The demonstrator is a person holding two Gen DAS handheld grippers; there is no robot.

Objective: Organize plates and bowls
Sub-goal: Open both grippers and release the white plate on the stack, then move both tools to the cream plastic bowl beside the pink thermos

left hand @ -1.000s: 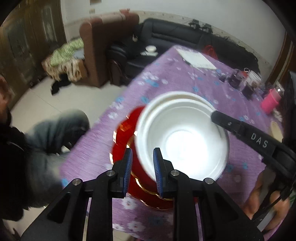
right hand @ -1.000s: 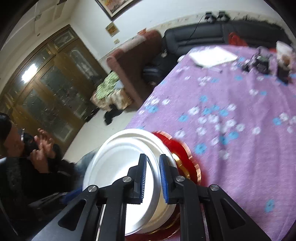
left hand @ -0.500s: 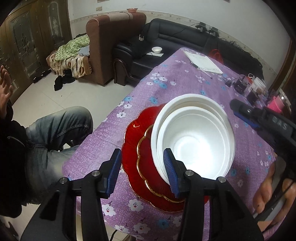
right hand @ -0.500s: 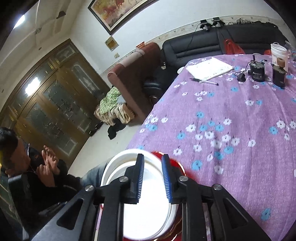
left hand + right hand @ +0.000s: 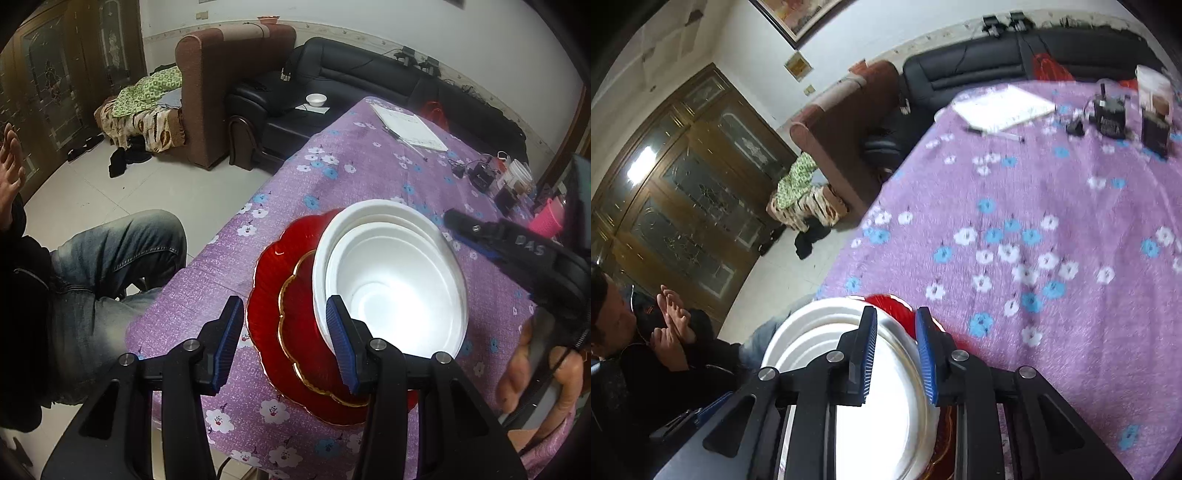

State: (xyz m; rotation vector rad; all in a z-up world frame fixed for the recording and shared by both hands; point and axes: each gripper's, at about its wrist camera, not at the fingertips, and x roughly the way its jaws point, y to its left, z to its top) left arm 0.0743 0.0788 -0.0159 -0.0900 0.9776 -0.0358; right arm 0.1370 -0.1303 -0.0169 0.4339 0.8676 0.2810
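Observation:
Two nested white bowls (image 5: 391, 280) sit on a stack of two red plates (image 5: 273, 295), the upper one gold-rimmed, at the near corner of the purple flowered table (image 5: 369, 173). My left gripper (image 5: 284, 343) is open and empty just above the plates' near edge, with its right finger at the bowls' rim. My right gripper (image 5: 894, 354) is open over the far rim of the white bowls (image 5: 827, 332), apart from them; the red plate (image 5: 905, 306) peeks out behind. It also shows at the right of the left wrist view (image 5: 517, 251).
A notebook (image 5: 410, 129) with a pen, chargers (image 5: 480, 173), cups and a pink cup (image 5: 550, 221) lie at the table's far end. A seated person (image 5: 92, 280) is left of the table corner. Sofas (image 5: 369, 85) stand beyond.
My left gripper let go of the white bowl, opened wide and drew back. My right gripper opened off the bowl's rim and lifted. The bowls now rest nested on the red plates.

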